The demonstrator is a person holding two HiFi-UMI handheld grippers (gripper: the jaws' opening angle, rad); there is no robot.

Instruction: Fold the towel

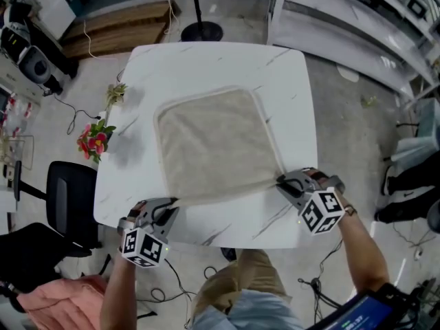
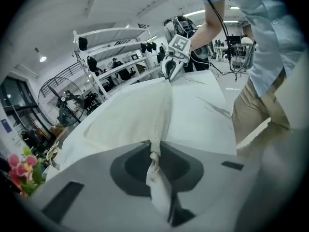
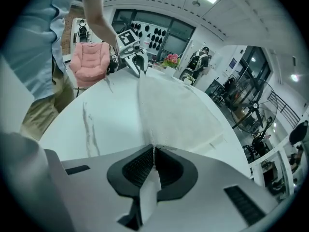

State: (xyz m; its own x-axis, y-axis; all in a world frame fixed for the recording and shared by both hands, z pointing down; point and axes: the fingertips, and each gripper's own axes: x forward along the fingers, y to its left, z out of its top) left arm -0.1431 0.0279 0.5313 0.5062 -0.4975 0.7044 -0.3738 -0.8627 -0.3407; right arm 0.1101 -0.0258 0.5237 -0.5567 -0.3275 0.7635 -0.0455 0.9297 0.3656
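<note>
— On the white table (image 1: pixel 206 60), about mid-top: towel (image 1: pixel 216 146), beige, spread flat, turned a little against the table's edges. Bare marble all round it, widest at the far side and at the left.

— And the near edge?

— Pulled straight between the two grippers, close to the table's near rim, slanting upward to the right in the head view. Left gripper (image 1: pixel 167 208) clenched on the near left corner, right gripper (image 1: pixel 283 183) clenched on the near right corner.

— Long axis?

— Close to square; no telling a longer side. Far corners pointing away from the person.

— Added by each view?

— From the left gripper view: cloth bunched between the pressed jaws, plus a fan (image 2: pixel 65 103) past the far rim. From the right gripper view: a flat tongue of cloth through the closed jaws, a pink chair (image 3: pixel 91 57) behind the other gripper. From the head view alone: flowers (image 1: pixel 96 139) at the table's left edge, a black chair (image 1: pixel 72 198) just below them.
</note>
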